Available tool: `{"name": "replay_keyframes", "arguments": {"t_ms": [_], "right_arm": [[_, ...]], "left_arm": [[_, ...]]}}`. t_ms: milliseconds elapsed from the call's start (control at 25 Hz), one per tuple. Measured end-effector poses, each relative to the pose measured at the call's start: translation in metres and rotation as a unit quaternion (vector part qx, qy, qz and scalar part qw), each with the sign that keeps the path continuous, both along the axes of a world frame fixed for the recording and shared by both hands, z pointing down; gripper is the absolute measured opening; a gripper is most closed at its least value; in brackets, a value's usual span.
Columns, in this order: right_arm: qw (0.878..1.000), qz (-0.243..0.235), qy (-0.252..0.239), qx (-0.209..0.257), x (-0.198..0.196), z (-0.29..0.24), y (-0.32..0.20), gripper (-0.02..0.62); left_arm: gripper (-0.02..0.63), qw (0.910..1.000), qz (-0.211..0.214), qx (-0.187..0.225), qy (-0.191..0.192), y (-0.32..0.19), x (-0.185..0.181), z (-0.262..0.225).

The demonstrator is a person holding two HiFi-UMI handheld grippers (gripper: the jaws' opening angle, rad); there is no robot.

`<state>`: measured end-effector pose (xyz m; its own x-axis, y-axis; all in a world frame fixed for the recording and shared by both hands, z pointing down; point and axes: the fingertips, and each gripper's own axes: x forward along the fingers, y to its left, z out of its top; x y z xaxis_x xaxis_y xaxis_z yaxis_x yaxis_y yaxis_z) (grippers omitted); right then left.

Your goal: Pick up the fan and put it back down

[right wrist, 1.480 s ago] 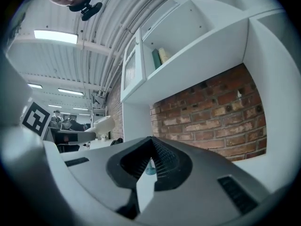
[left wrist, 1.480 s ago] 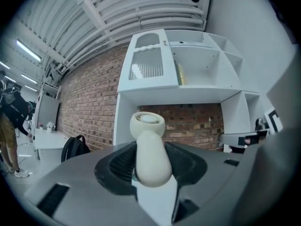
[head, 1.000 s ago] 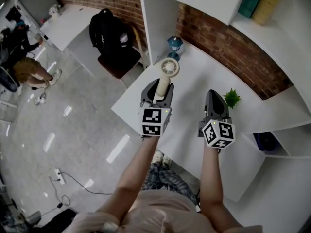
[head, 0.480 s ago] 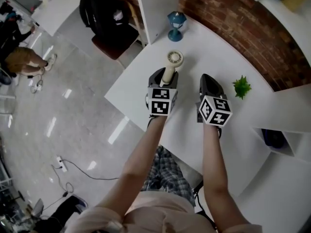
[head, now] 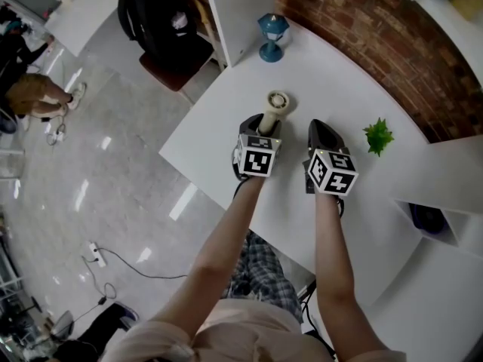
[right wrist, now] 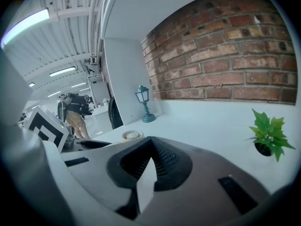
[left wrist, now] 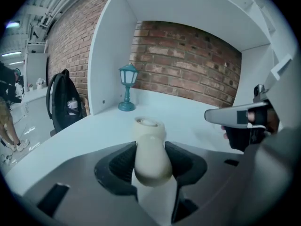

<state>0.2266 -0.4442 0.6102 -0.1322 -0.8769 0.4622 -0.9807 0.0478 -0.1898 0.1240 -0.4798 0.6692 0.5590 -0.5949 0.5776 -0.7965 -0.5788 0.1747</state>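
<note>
— Home, or somewhere for work?
— Looks like an open office or lab. Polished floor (head: pixel 90 187) at left with a power strip (head: pixel 93 255) and loose cable; backpack (head: pixel 155 17) on a chair (head: pixel 179 70) at top; more desks (head: pixel 79 13) upper left.
— Anything else?
— Brick wall (head: pixel 355 21), white surface (head: pixel 219 138), ceiling strip lights (right wrist: pixel 26 25).

The worktop (head: pixel 324 81) is looked down on steeply from high above in the head view, with the brick wall (head: pixel 355 21) past its far edge. Both gripper views are taken low and close over the worktop, faced towards that wall. The lantern (head: pixel 272 36) near the far left corner and the fan (head: pixel 278 102) are shared by all three views.
</note>
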Motion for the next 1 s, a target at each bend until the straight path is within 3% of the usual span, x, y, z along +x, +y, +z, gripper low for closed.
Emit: {"name": "replay_keyframes", "arguments": {"t_ms": [200,320,440,720,1000], "right_arm": [[1.0,0.004,-0.001,-0.002,0.004,0.001,0.002,0.015],[1.0,0.007,-0.001,-0.003,0.007,0.001,0.004,0.015],[1.0,0.011,-0.002,-0.003,0.009,0.0,0.005,0.015],[1.0,0.016,0.0,0.001,0.008,-0.007,0.01,0.015],[0.999,0.028,0.002,0.027,0.008,-0.039,0.023,0.015]], "left_arm": [[0.219,0.9999,0.011,0.0,0.004,0.0,0.002,-0.002],[0.346,0.9997,0.01,-0.002,0.023,-0.002,0.002,-0.008],[0.381,0.9996,0.01,0.008,0.026,-0.001,-0.001,-0.014],[0.391,0.9992,0.009,0.017,0.034,0.004,-0.007,-0.025],[0.387,0.9969,0.0,0.041,0.068,0.011,-0.022,-0.07]]}}
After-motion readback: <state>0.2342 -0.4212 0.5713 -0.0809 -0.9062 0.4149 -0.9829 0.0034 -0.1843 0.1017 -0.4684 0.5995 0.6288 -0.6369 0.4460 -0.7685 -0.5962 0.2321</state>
